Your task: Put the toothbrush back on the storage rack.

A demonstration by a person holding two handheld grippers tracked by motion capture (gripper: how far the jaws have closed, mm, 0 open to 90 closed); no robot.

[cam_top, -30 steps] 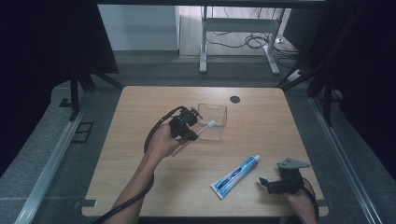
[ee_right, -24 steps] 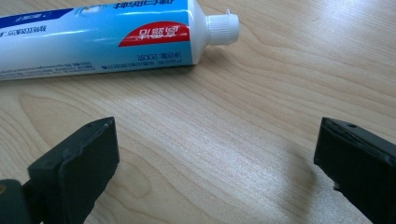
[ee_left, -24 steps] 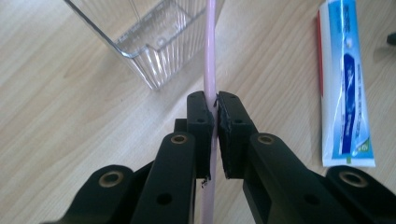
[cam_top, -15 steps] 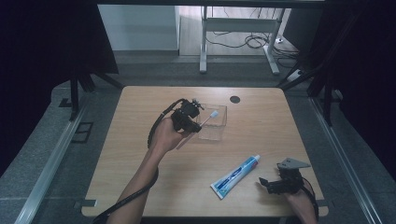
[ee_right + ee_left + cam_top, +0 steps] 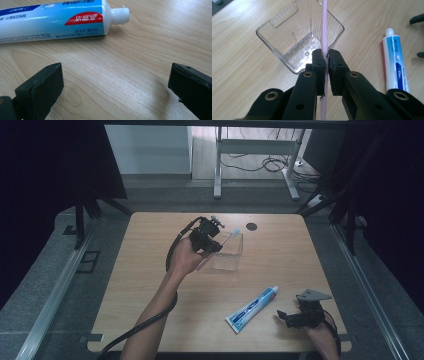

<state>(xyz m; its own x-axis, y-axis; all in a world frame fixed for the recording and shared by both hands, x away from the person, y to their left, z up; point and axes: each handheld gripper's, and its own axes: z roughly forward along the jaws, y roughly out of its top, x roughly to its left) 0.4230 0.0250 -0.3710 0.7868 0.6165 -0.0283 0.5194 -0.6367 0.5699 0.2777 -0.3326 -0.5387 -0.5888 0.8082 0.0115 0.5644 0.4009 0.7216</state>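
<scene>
The left hand-held gripper [image 5: 327, 56] is clamped on a pink toothbrush [image 5: 324, 30] — its two black jaws press the thin handle from both sides, with almost no gap left between them. In the left gripper view the handle runs straight up from between the pads and crosses over the open mouth of a clear plastic cup [image 5: 287, 37], which stands upright on the tabletop [image 5: 242, 75]. The handle's lower end passes down behind the jaws.

In the high view the left hand-held gripper [image 5: 212, 242] is held above the tabletop [image 5: 150, 310] at the near left side of the cup [image 5: 229, 252], and the toothbrush [image 5: 231, 235] slants up and to the right, its pale head over the cup's far rim. Whether the brush touches the cup cannot be told.

The right hand-held gripper [image 5: 290, 317] sits low at the near right corner of the tabletop — jaws wide apart, nothing between them. In the right gripper view bare wood lies between the jaws, and a blue and white toothpaste tube [image 5: 55, 20] lies flat beyond them, its white cap pointing right. In the high view the tube [image 5: 250, 310] lies at a slant just left of that gripper, well apart from the cup.
</scene>
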